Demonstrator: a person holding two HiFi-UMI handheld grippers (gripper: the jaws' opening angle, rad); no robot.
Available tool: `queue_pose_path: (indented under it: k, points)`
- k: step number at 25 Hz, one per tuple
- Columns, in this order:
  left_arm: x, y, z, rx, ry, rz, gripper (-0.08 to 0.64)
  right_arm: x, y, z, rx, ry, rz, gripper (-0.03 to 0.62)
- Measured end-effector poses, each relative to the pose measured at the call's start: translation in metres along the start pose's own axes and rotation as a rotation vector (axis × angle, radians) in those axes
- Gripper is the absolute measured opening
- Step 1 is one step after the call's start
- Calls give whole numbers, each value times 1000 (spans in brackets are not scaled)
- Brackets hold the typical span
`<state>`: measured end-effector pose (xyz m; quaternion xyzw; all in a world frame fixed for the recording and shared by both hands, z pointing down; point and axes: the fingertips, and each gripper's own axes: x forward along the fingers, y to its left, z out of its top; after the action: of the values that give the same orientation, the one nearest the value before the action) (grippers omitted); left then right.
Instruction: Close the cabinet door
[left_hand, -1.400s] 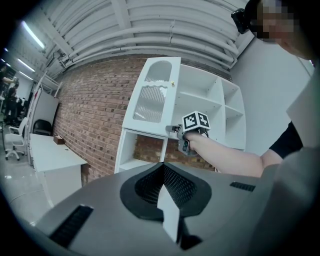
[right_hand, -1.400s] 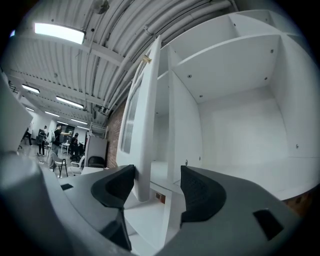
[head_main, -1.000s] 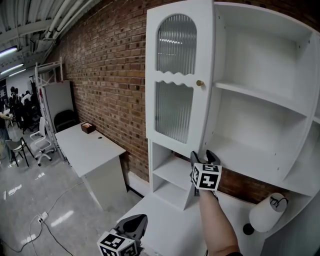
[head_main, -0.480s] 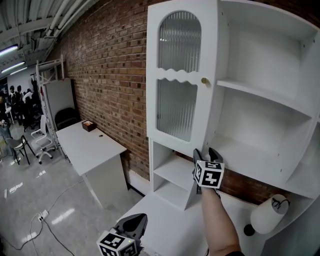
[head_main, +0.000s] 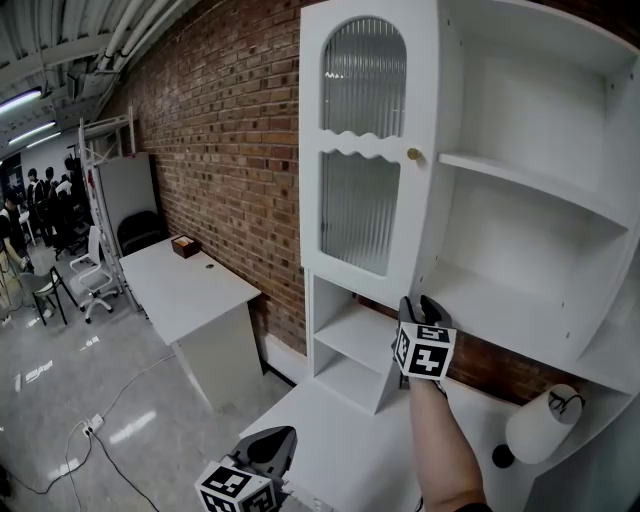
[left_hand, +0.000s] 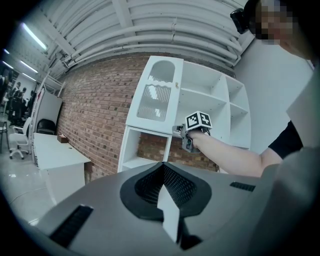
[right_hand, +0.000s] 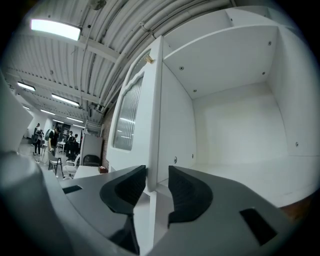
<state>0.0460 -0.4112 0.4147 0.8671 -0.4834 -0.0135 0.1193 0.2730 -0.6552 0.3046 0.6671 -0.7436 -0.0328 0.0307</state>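
The white cabinet door (head_main: 365, 150), with ribbed glass and a small brass knob (head_main: 413, 154), stands swung out to the left of the open shelves. My right gripper (head_main: 422, 308) is level at the door's lower free corner. In the right gripper view the door's edge (right_hand: 152, 100) runs between the jaws of the right gripper (right_hand: 157, 182). They are closing, the left pad is against the edge, and a gap remains at the right pad. My left gripper (head_main: 275, 445) hangs low over the white counter, its jaws together and empty.
The empty white shelves (head_main: 520, 250) lie behind the door, with a lower open cubby (head_main: 345, 350) beneath it. A paper roll (head_main: 540, 422) stands at the right on the counter. To the left, a white desk (head_main: 190, 285) bears a small brown box (head_main: 184, 245). Far left are people and chairs.
The head view has drifted slightly, so the cabinet sits a little more to the right. My right gripper stays at the door's lower corner. The left gripper has not moved.
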Motion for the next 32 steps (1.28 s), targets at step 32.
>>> queue_pose_path:
  k: [32]
  points:
    - [-233,10,-26,-6,-51,-146,8,-361,190,-37,64,-20,68,28]
